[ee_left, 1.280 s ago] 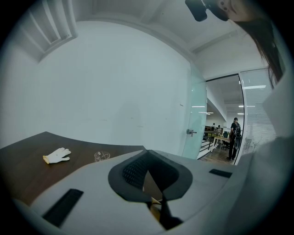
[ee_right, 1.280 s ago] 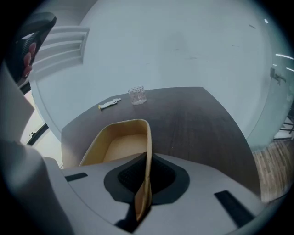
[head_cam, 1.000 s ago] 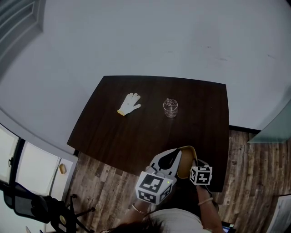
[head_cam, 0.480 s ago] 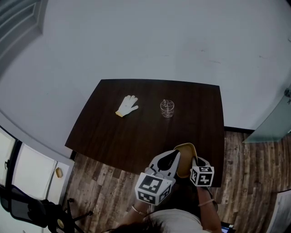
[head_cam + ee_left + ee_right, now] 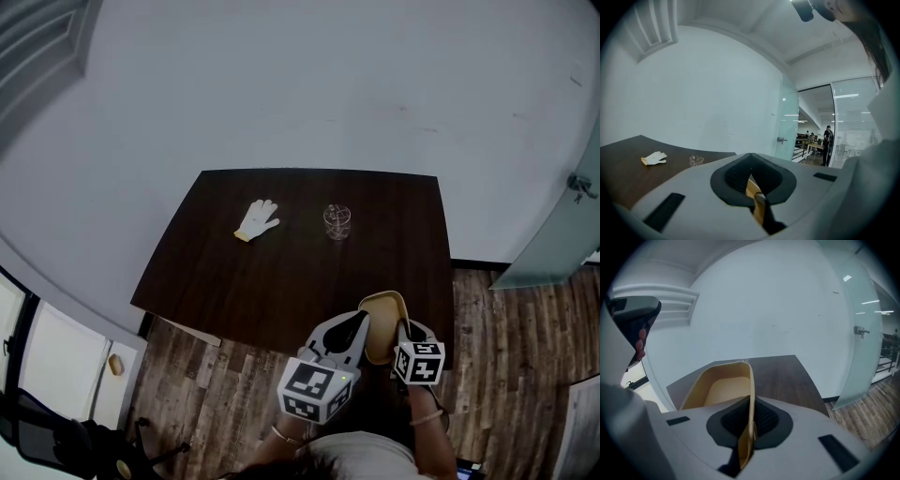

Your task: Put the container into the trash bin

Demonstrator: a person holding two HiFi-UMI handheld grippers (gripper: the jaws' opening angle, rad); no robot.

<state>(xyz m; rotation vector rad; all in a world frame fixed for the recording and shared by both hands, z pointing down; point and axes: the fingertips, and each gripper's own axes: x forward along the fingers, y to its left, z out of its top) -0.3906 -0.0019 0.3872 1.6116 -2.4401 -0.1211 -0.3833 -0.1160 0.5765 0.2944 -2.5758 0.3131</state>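
A tan, shallow container (image 5: 382, 316) hangs in the air at the near right corner of the dark table (image 5: 281, 281), held between both grippers. My left gripper (image 5: 360, 324) is shut on its left rim, where a thin tan edge (image 5: 753, 193) shows between the black pads. On the right rim my right gripper (image 5: 402, 330) is shut, and the right gripper view looks along the container's open inside (image 5: 723, 386). No trash bin is in any view.
A white glove (image 5: 256, 219) and a small clear glass (image 5: 337, 221) lie at the far side of the table. A glass door (image 5: 562, 225) stands at the right, over wooden floor (image 5: 506, 375). White cabinets are at the lower left.
Table, glove and glass have slid up and left in the head view. Both grippers keep their hold, and the container has risen and drawn back towards the table's near right corner.
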